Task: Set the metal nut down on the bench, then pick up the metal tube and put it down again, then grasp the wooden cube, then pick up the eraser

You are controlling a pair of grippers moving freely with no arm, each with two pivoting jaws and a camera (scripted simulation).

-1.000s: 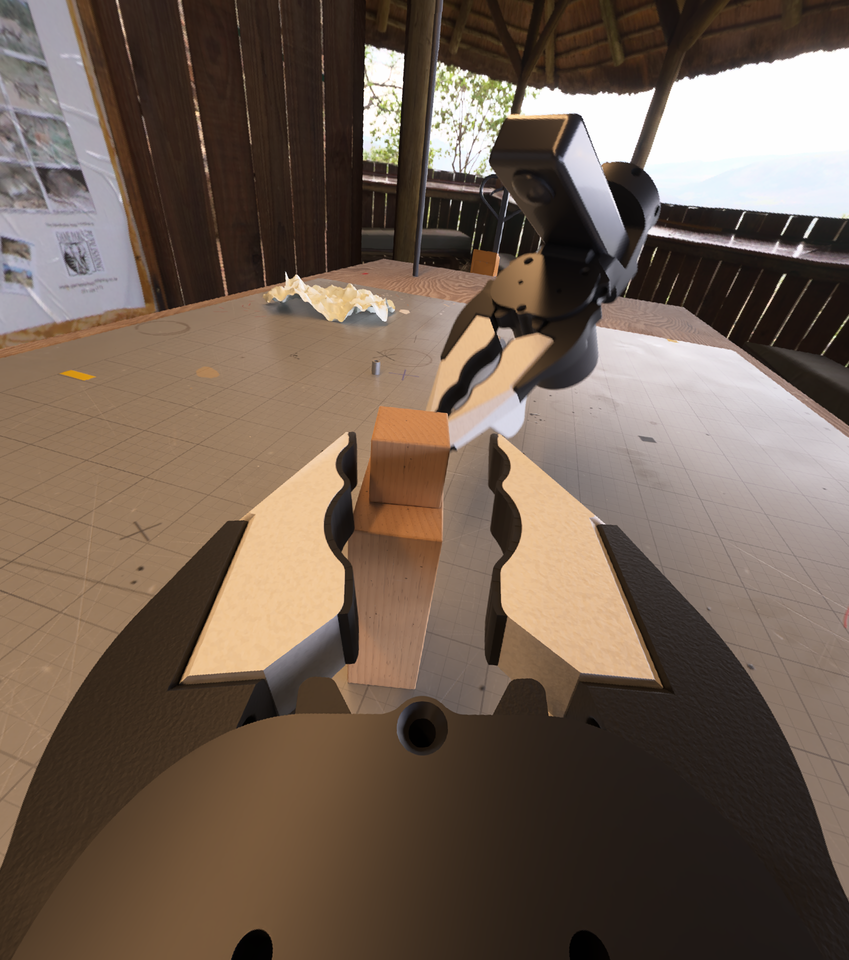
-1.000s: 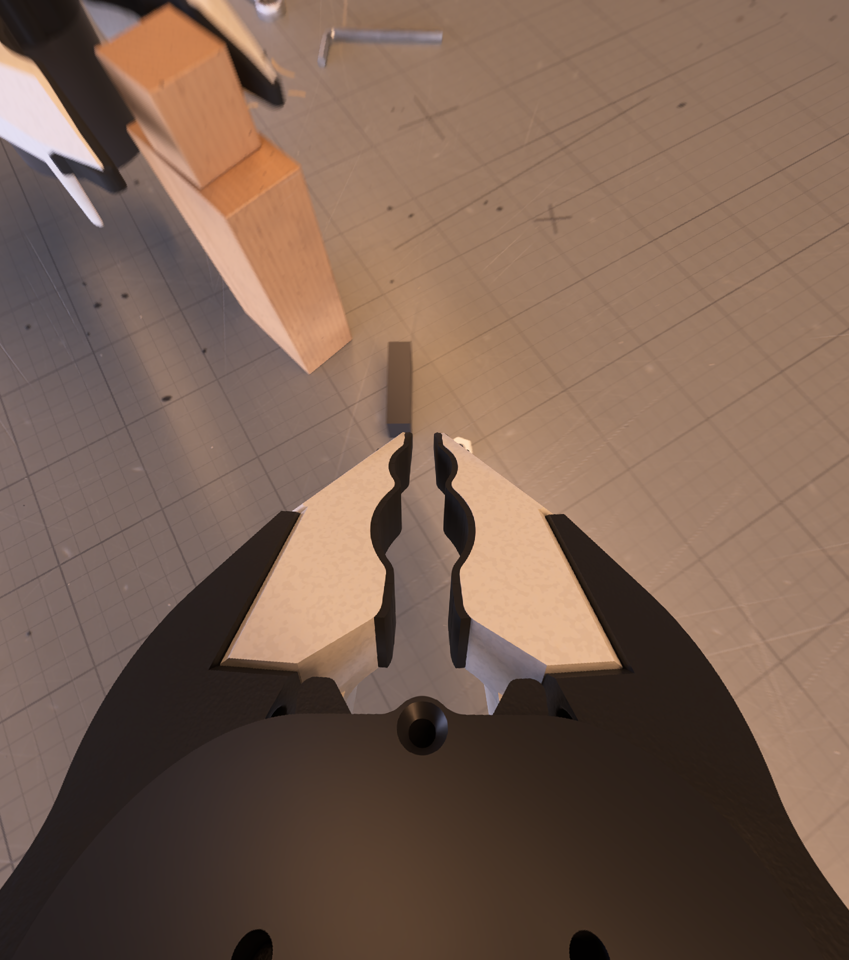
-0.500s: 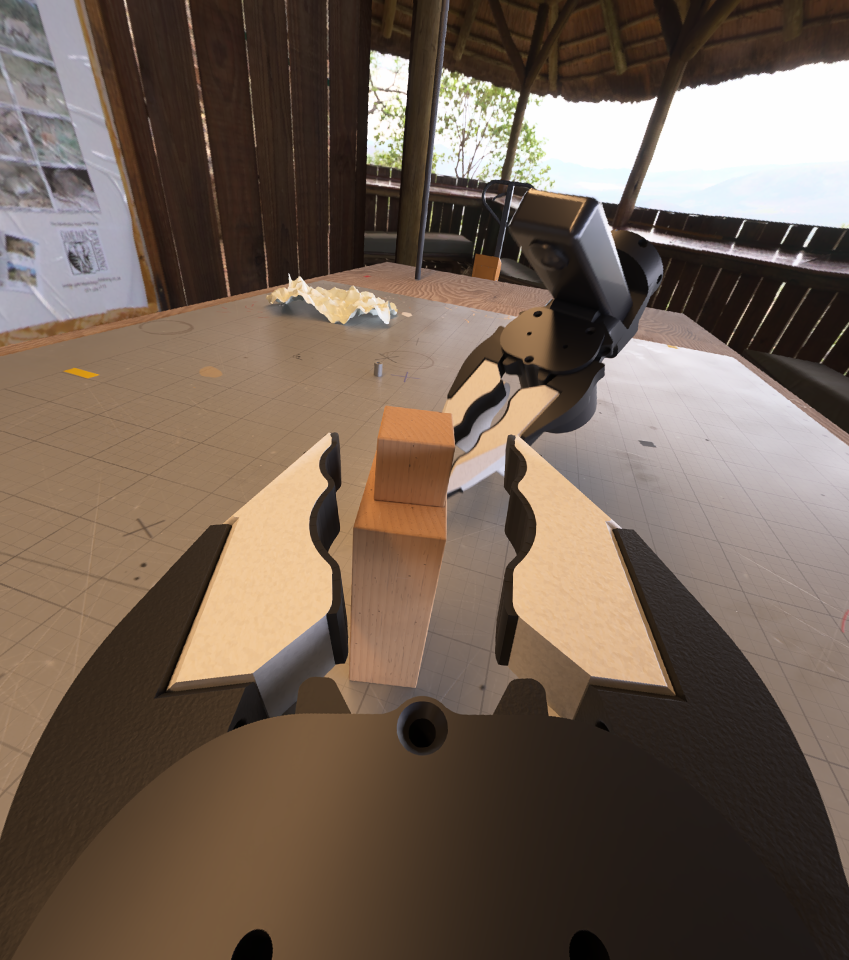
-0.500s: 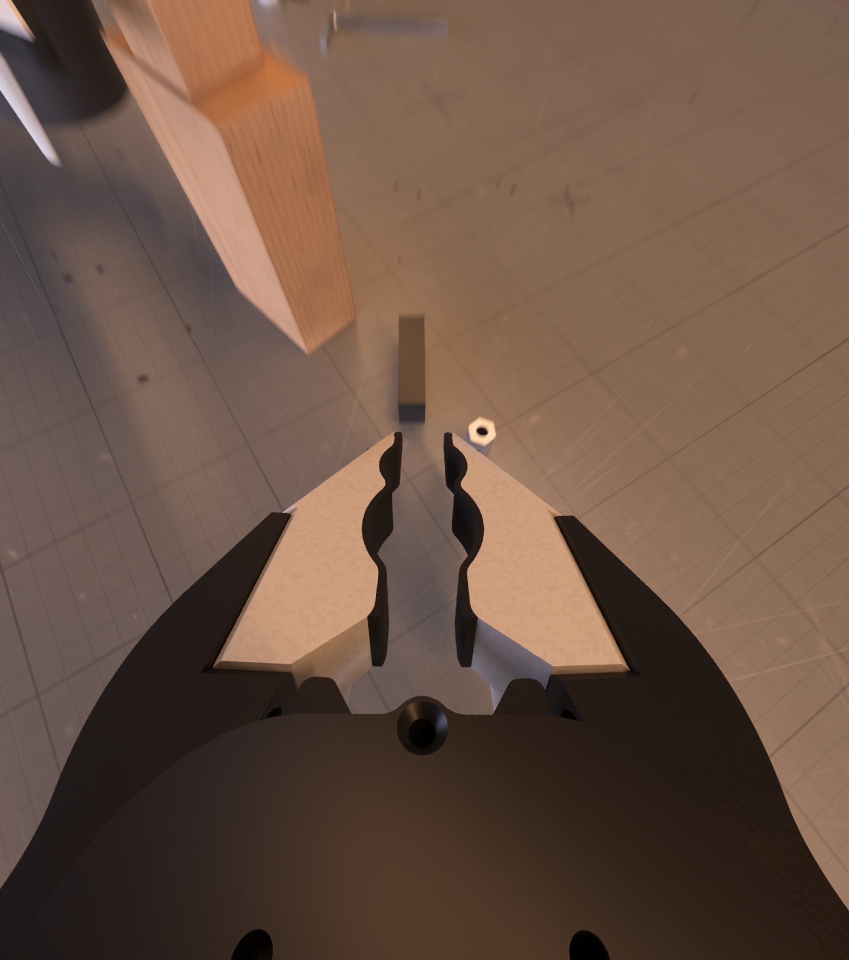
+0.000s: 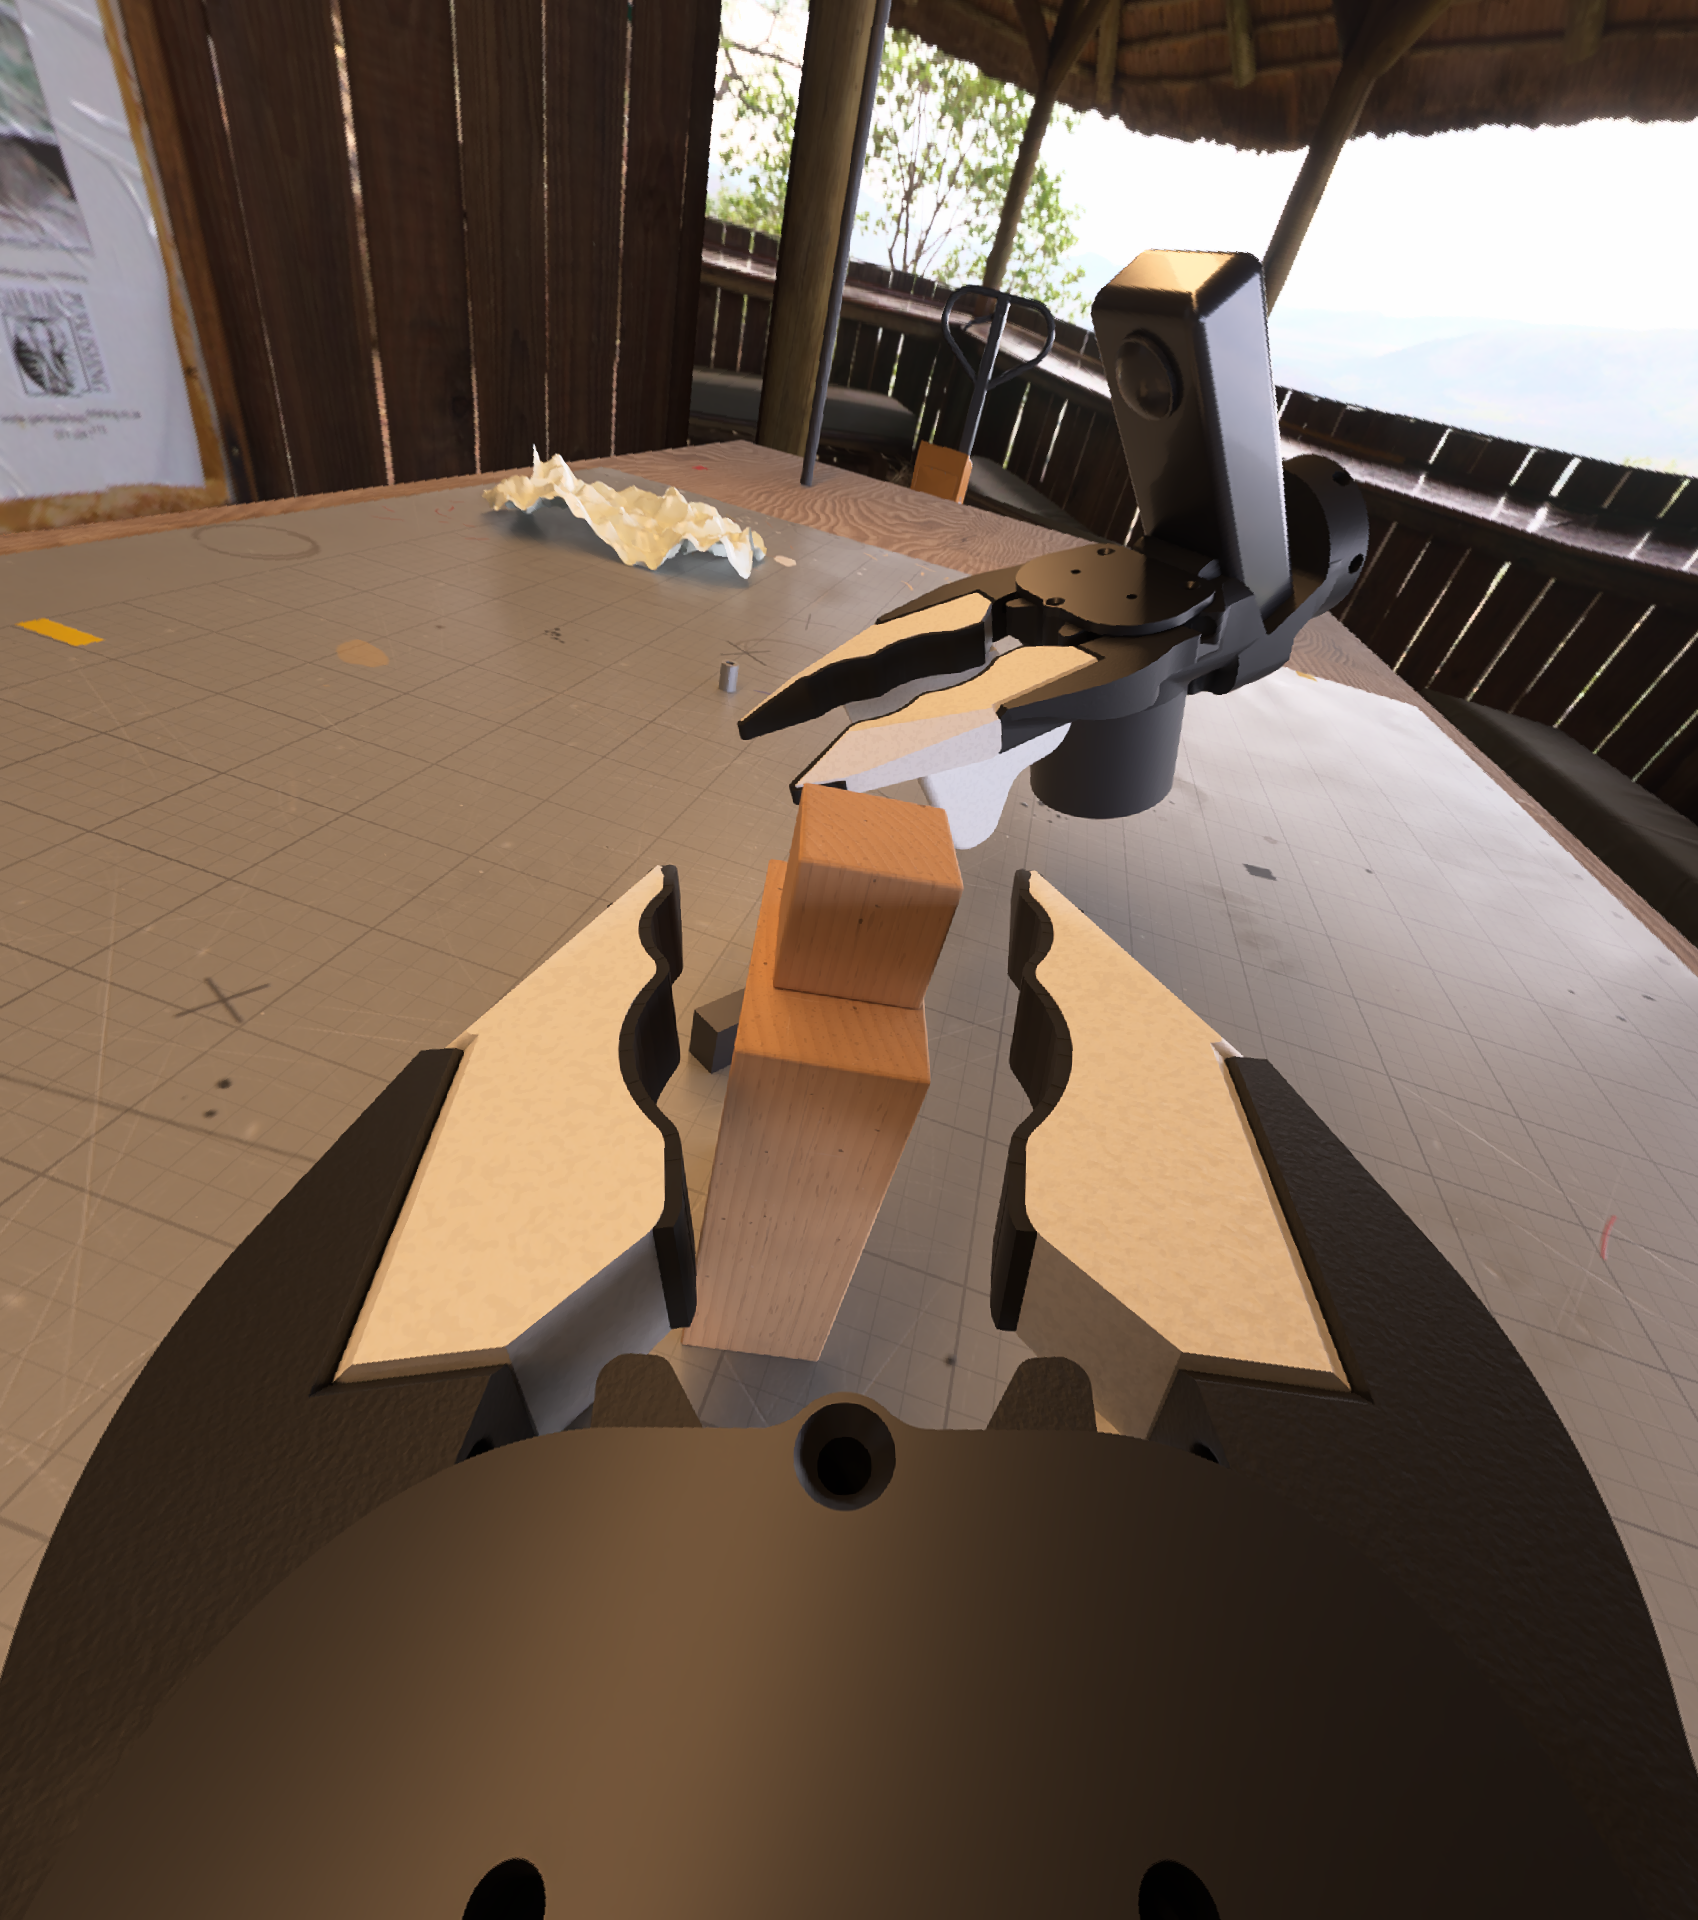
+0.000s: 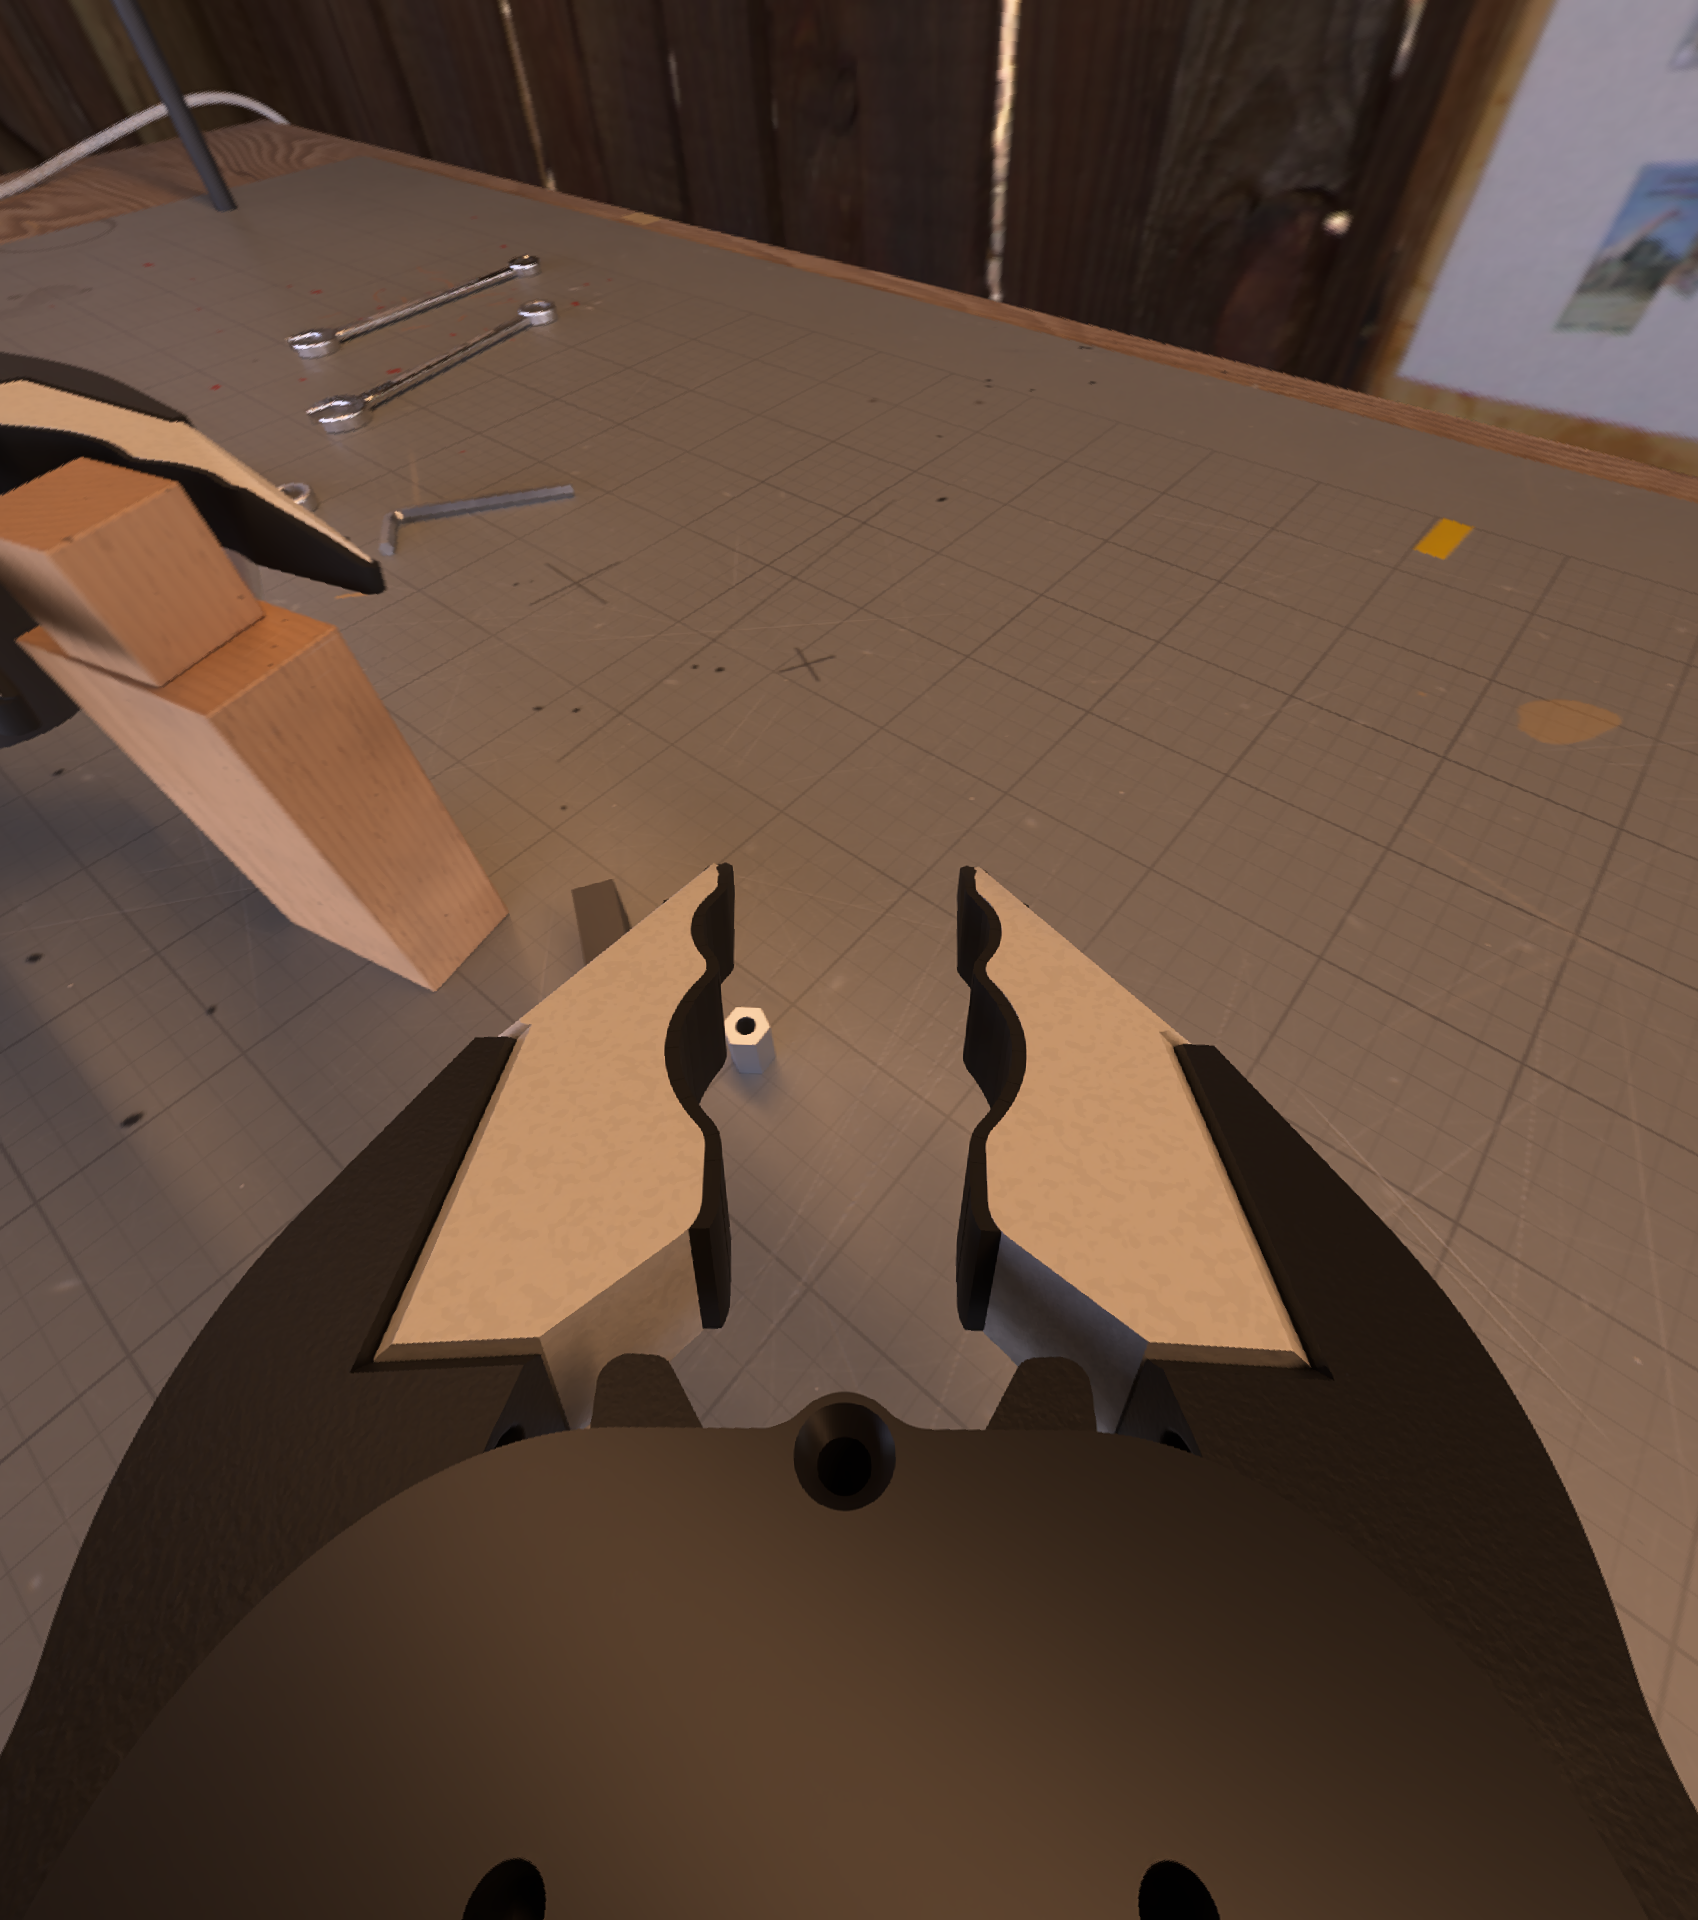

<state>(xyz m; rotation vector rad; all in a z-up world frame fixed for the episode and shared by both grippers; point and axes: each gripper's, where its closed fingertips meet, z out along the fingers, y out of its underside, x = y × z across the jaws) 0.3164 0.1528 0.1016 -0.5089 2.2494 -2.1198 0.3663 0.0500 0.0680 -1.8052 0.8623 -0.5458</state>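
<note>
My left claw [image 5: 845, 1049] wide open, straddling the tall wooden block [image 5: 809, 1174]; wooden cube [image 5: 866, 899] tilted on its top, untouched; my right claw [image 6: 845, 1049] open, empty; metal nut [image 6: 748, 1037] on surface [image 6: 1240, 790] between its fingers; dark eraser [image 6: 601, 914] just beside block.

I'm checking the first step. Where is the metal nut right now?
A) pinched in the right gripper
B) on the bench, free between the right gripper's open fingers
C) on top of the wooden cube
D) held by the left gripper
B: the nut stands on the bench, with the right gripper open around it, touching neither finger.
</note>
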